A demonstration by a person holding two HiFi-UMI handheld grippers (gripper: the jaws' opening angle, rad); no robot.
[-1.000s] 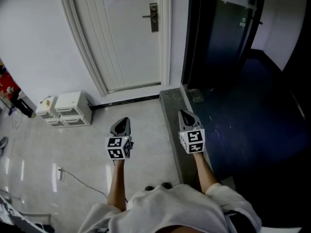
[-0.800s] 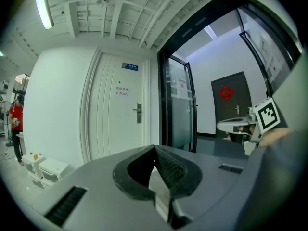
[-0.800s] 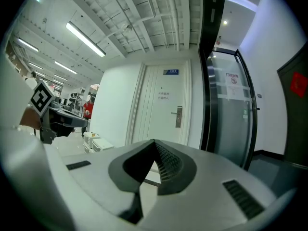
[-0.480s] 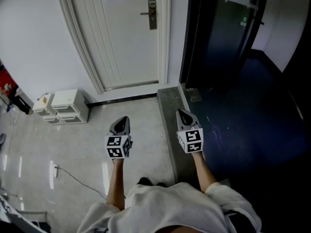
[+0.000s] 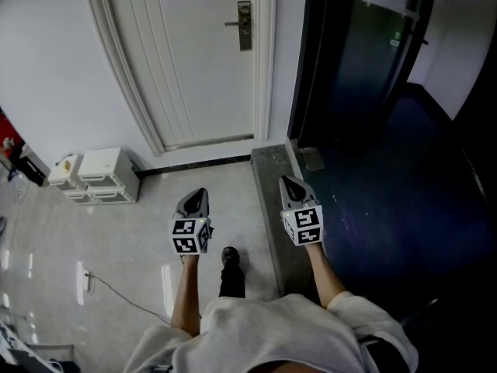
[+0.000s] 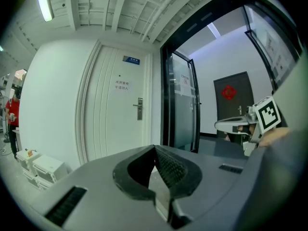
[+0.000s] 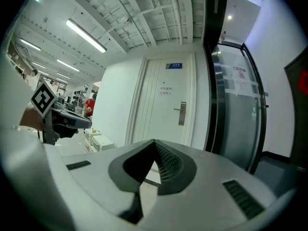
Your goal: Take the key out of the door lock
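The white door (image 5: 202,68) stands shut across the floor, with a metal lock plate and lever handle (image 5: 245,26) on its right side. The lock also shows small in the left gripper view (image 6: 139,109) and the right gripper view (image 7: 182,113). A key is too small to make out. My left gripper (image 5: 196,195) and right gripper (image 5: 289,182) hover side by side above the floor, well short of the door. Both point at it. Both are shut with nothing between the jaws, as seen close up on the left gripper (image 6: 155,148) and the right gripper (image 7: 154,142).
A dark glass door (image 5: 357,53) and dark floor lie to the right, past a grey threshold strip (image 5: 273,208). White drawer boxes (image 5: 97,173) sit by the left wall. A thin cable (image 5: 116,290) runs over the tiles. The person's black shoe (image 5: 230,259) is between the grippers.
The person's black shoe has stepped forward between the grippers. Both grippers keep their places in the view and stay shut.
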